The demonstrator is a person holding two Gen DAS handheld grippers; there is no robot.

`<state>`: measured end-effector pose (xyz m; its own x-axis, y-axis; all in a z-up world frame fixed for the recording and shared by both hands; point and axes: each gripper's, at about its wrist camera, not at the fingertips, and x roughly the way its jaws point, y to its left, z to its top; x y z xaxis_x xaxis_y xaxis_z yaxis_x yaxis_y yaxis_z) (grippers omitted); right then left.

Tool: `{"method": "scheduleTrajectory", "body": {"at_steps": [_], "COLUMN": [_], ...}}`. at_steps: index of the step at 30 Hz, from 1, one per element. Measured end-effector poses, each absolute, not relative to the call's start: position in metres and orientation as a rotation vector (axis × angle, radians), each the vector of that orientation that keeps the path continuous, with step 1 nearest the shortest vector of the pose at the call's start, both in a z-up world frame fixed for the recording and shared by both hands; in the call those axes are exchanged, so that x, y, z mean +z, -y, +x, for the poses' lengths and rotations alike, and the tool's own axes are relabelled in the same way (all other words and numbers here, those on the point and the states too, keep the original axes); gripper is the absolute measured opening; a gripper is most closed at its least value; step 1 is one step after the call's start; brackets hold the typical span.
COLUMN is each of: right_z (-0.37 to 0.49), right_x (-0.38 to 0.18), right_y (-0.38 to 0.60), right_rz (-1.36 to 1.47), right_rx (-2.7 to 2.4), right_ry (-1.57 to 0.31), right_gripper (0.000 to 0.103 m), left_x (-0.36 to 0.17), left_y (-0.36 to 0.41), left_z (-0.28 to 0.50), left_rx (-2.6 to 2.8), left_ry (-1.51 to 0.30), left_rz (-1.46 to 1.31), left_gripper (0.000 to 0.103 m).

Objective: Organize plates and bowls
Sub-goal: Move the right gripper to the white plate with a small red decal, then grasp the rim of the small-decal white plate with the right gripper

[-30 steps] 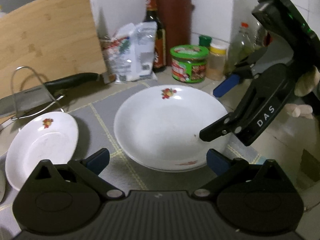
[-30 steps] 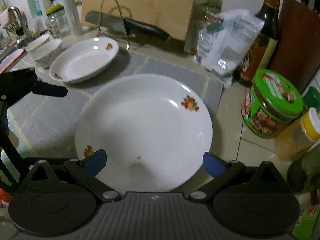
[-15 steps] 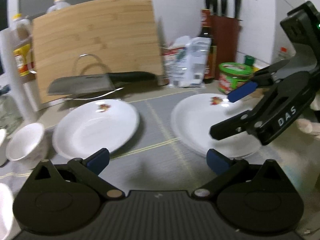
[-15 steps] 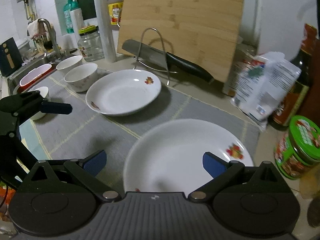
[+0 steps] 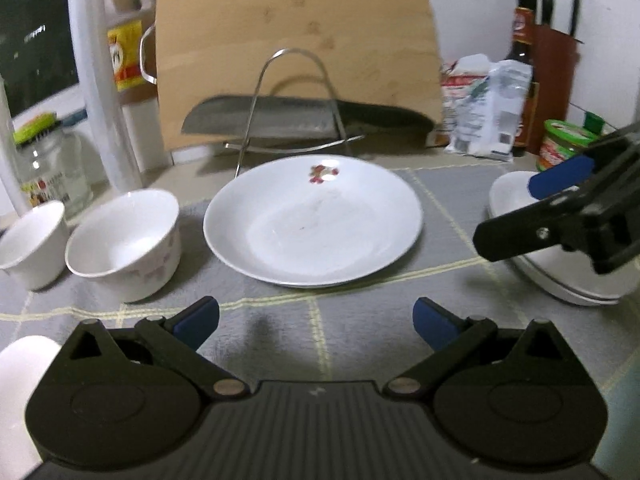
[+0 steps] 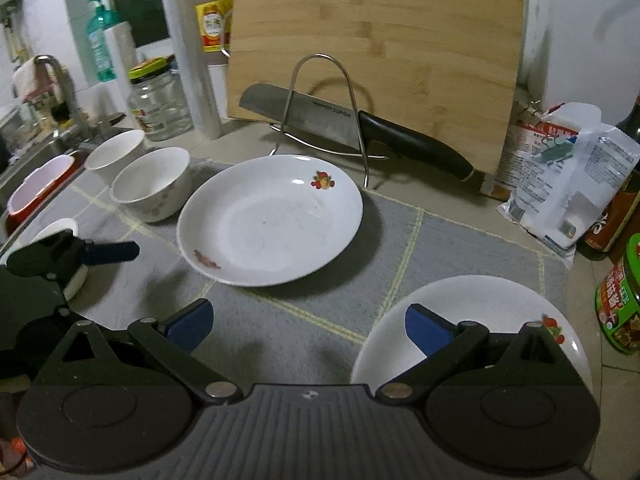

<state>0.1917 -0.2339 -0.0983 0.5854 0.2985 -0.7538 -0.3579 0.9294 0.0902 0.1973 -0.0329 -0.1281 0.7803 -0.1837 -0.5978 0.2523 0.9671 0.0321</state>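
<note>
Fingers first: the left gripper (image 5: 316, 318), nearest me, has its blue-padded jaws spread wide with nothing between them, hovering over the grey grid-patterned mat (image 5: 360, 292). A second ago it sat low over the big white plate at the right; now it has swung left and faces the single white plate with the fruit print (image 5: 314, 220) square on, plate centred just beyond the open jaws. The right gripper (image 6: 308, 326) is likewise spread and empty; it has pulled back, so the stacked white plates with the same fruit motif (image 6: 480, 304) that filled its view a moment ago now lie under its right finger, off to the side.

To my eye that means one plate has already been settled onto the pile at the right, and the lone plate in the middle of the mat is the next candidate; neither gripper touches it yet.

Just left of that plate stand the two white ceramic bowls (image 5: 124, 242), side by side and upright, the nearer one with a faint pink pattern; another white rounded piece sits at the near left edge, too cropped to identify. They look untouched, so the bowls probably come later.

Farther back, the steel cleaver with a black handle (image 6: 352, 128) rests across the wire rack (image 6: 324, 108), in front of the bamboo cutting board (image 6: 376, 40) leaning on the wall.
</note>
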Motion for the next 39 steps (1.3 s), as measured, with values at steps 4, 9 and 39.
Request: {"method": "scheduleTrajectory", "body": {"at_steps": [4, 9, 39], "right_z": [0.202, 0.22, 0.368], "right_x": [-0.101, -0.105, -0.157], "right_y": [0.224, 0.219, 0.191], "right_rz": [-0.066, -0.057, -0.124], "right_rx": [0.33, 0.337, 0.72], "right_ry": [-0.889, -0.916, -1.107], "right_gripper": [0.103, 0.103, 0.103], "left_x": [-0.14, -0.151, -0.158], "left_y": [0.028, 0.027, 0.029], "left_z": [0.21, 0.219, 0.236], "left_rx": [-0.256, -0.264, -0.276], "left_ry": [-0.671, -0.71, -0.651], "left_rz": [0.102, 0.111, 0.086], "left_gripper": [0.102, 0.102, 0.103]}}
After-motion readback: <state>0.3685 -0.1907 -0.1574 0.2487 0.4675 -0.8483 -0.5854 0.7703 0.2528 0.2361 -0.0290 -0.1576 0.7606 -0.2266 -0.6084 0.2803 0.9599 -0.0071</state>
